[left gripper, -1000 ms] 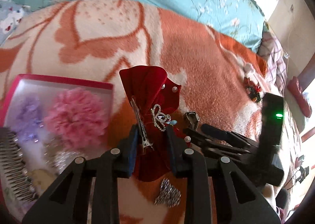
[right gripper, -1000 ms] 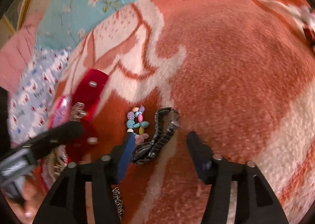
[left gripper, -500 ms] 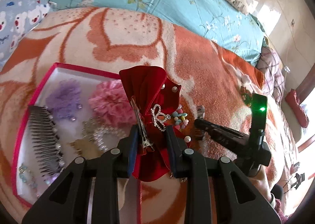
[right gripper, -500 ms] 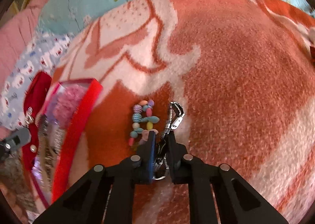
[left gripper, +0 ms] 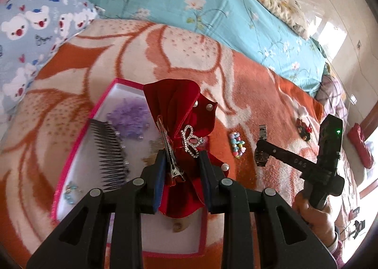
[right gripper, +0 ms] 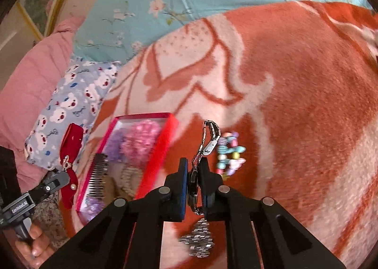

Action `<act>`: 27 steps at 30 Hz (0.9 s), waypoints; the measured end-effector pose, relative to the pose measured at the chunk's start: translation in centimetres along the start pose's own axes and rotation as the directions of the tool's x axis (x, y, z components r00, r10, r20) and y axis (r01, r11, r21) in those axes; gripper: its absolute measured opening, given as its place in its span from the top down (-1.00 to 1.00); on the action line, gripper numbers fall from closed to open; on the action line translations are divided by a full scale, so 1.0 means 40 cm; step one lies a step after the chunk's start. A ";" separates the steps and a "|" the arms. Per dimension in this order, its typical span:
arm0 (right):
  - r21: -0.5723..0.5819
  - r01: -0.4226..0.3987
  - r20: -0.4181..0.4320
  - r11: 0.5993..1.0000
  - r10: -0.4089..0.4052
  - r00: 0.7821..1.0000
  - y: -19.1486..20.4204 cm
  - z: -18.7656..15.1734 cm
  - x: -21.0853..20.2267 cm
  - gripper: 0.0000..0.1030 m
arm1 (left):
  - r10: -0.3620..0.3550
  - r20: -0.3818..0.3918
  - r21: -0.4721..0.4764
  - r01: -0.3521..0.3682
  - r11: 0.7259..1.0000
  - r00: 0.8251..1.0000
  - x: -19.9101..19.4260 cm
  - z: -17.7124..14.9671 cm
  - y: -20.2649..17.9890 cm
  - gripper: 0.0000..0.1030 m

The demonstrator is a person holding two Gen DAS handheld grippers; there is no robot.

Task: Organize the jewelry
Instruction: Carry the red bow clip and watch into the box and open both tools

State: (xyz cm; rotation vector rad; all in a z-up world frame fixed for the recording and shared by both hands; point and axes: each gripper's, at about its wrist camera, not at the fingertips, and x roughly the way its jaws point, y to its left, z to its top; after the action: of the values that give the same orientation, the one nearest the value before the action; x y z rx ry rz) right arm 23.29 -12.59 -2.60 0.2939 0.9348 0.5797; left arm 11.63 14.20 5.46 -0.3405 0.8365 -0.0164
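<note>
On our left, the left hand-held gripper (left gripper: 182,169) pinches a red velvet bow (left gripper: 182,113) by its middle, the metal clip and a small rhinestone crown showing between the pads, the bow standing upright along the fingers. The pink-rimmed box (left gripper: 70,155) lies directly under and just left of this hand-held gripper, so we judge the bow needs only to go down; a black comb (left gripper: 108,150) and a purple flower (left gripper: 128,115) already lie in it. To the right, the right hand-held gripper (right gripper: 194,174) has just closed and is pressed onto a dark metal watch (right gripper: 208,136), whose band runs lengthwise away from the fingers and hangs clear of the blanket. The box sits to that gripper's left, near, so the left hand is the nearer one. A beaded bracelet (right gripper: 228,153) lies just right of the watch, and a silver brooch (right gripper: 198,240) below the jaws. All rests on an orange and cream blanket (right gripper: 307,103) on a bed, with blue floral bedding behind.
</note>
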 end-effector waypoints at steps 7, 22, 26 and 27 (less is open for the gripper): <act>-0.024 -0.068 -0.005 0.997 0.068 0.998 0.081 0.004 0.010 0.82 | 0.022 0.015 -0.033 -0.021 0.999 1.000 -0.031 -0.003 0.061 0.52; -0.074 -0.158 -0.045 0.985 0.155 0.987 0.189 0.027 0.109 0.82 | 0.053 -0.023 -0.057 -0.054 0.997 0.998 0.047 0.032 0.126 0.52; -0.072 -0.166 -0.057 0.983 0.162 0.985 0.192 0.040 0.145 0.82 | 0.075 -0.030 -0.047 -0.076 0.996 0.997 0.082 0.065 0.141 0.52; -0.073 -0.168 -0.061 0.983 0.164 0.985 0.194 0.046 0.158 0.82 | 0.080 -0.032 -0.048 -0.082 0.996 0.996 0.091 0.073 0.147 0.52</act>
State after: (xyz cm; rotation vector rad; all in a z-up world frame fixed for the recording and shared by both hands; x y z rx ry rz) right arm 25.05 -2.58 -2.08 0.2886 0.9438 0.7793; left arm 15.53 20.05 2.85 -0.3529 0.8812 0.0747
